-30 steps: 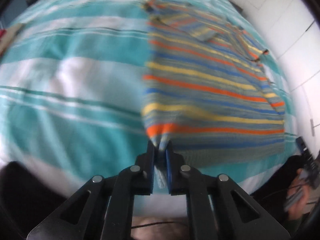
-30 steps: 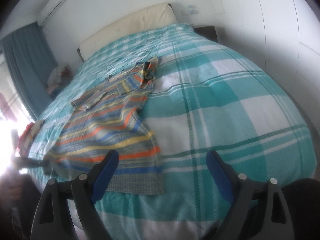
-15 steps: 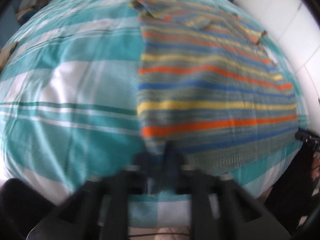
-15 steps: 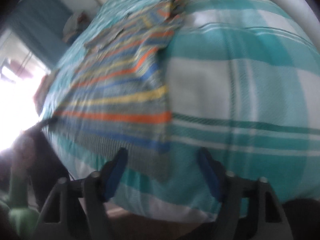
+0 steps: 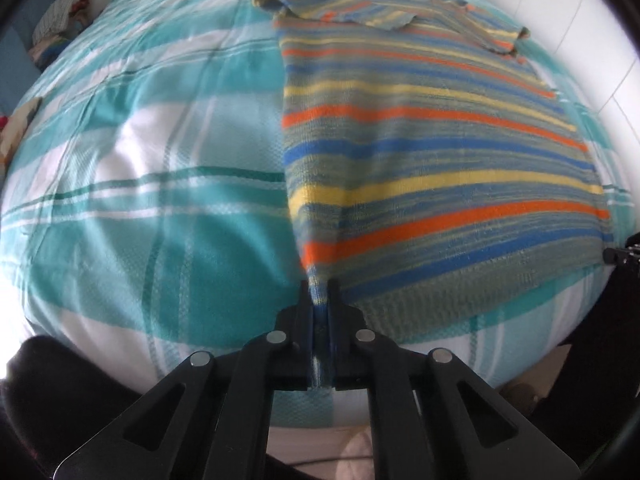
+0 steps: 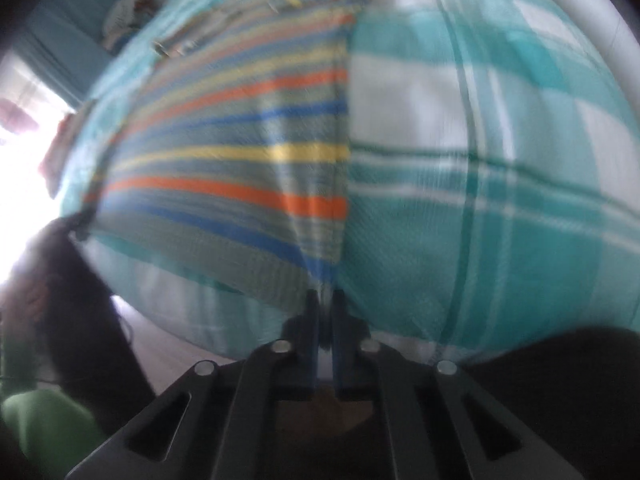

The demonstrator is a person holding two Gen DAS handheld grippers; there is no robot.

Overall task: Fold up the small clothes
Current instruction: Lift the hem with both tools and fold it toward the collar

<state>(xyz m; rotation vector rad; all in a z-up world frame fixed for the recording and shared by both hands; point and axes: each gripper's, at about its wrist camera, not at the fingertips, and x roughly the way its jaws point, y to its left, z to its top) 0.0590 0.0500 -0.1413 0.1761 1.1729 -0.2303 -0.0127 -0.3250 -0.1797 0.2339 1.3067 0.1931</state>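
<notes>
Your left gripper [image 5: 320, 288] is pinched on one near hem corner of the striped sweater [image 5: 420, 152]; your right gripper [image 6: 325, 300] is clamped on the other. The sweater lies flat ahead of both, on the teal plaid bedspread [image 5: 160, 208].

Right gripper [image 6: 325, 300], previously wide open above the bed, has descended and closed on the striped sweater's [image 6: 240, 160] hem corner, now pinched between its fingers.
</notes>
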